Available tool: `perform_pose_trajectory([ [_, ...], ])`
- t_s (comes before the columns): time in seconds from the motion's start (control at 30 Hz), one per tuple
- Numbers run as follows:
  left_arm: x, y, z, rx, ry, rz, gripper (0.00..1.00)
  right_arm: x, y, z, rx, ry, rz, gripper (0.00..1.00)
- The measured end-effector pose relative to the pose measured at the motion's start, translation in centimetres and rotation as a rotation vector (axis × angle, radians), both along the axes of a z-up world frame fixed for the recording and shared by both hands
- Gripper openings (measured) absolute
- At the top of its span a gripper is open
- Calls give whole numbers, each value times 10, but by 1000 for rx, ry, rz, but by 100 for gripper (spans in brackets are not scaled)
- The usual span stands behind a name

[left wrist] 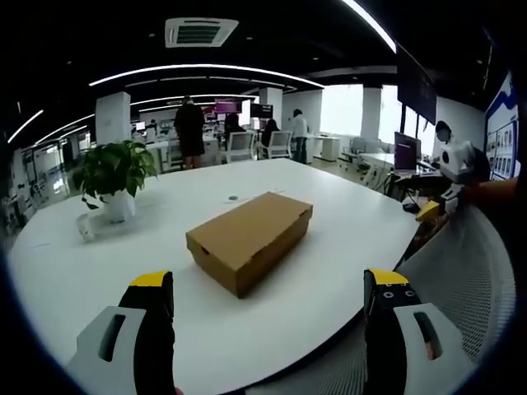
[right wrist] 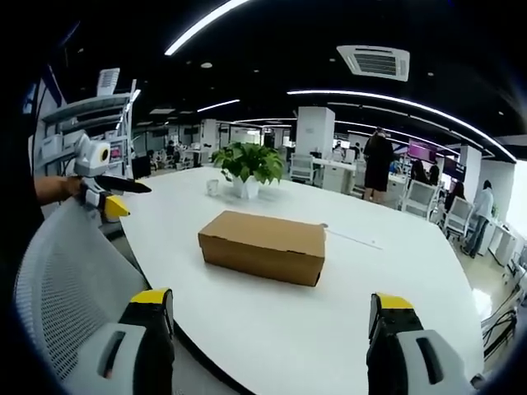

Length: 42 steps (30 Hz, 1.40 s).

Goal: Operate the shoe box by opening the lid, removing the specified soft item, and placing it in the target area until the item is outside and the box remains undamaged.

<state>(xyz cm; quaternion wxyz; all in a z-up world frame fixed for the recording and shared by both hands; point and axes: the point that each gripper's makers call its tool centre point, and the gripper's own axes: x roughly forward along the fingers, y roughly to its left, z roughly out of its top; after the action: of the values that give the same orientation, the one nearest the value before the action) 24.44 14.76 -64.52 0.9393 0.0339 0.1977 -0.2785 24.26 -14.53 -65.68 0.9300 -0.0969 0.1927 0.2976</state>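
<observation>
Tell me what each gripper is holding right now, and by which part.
Nothing is held. The left gripper and the right gripper both stand open and empty, short of the closed cardboard box on the white table.

You have a large white round table (left wrist: 329,271) in front of you. A closed brown cardboard shoe box (left wrist: 249,239) lies flat near its middle. Well apart from it, toward the far edge, stands a leafy potted plant (left wrist: 114,177) in a white pot, with a small clear cup (left wrist: 86,226) just beside it
</observation>
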Motion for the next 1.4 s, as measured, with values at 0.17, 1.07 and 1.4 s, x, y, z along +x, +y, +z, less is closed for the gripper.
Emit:
perform_pose_trajectory([
  [0.17,7,2,3,-1,2,-3,100,6,-3,7,-16,-11,5,99],
  [1.07,60,5,-22,-17,67,-10,99,75,-16,2,-51,-5,64,96],
  [1.4,76,0,-36,-10,89,-6,99,110,-15,-6,-86,2,118,96],
])
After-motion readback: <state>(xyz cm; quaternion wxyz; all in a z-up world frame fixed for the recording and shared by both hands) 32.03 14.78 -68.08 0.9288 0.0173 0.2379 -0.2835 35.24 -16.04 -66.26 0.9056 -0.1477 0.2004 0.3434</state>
